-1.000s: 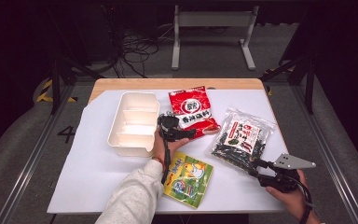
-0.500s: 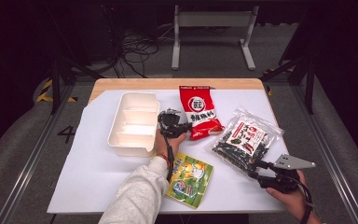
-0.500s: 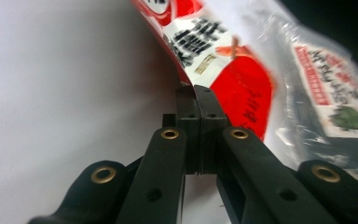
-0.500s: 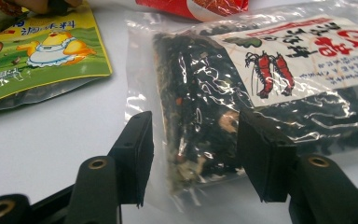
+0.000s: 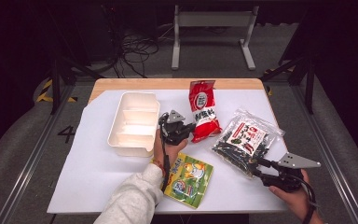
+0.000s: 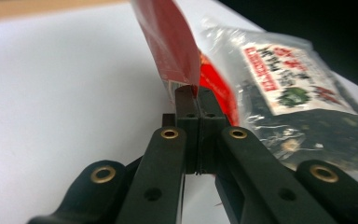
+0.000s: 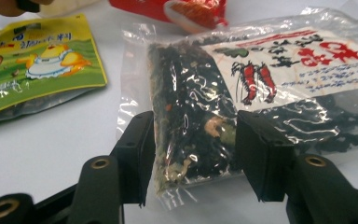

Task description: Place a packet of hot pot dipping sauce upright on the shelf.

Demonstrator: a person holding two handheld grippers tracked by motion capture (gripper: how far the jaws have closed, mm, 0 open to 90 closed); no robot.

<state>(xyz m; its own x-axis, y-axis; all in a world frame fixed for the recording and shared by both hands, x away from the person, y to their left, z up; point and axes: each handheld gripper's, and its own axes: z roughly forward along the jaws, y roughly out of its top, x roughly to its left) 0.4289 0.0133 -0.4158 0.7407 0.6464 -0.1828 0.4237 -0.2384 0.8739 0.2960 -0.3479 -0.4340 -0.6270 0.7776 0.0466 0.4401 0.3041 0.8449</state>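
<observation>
So the left gripper (image 5: pixel 182 132) has its fingers clamped tight on the bottom edge of the red snack bag (image 5: pixel 203 109), which stands tilted up off the white surface (image 5: pixel 93 172) beside the white tray (image 5: pixel 133 123). Right gripper (image 7: pixel 193 154) fingers grip the corner of the clear seaweed bag (image 7: pixel 261 88), lying flat.

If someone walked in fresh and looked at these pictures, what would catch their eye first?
Probably the red snack bag at the table's middle, pinched by its lower edge in the left gripper and lifted beside the white divided tray. Next, the clear bag of dark seaweed at the right, its near end clasped between the right gripper's jaws.
</observation>
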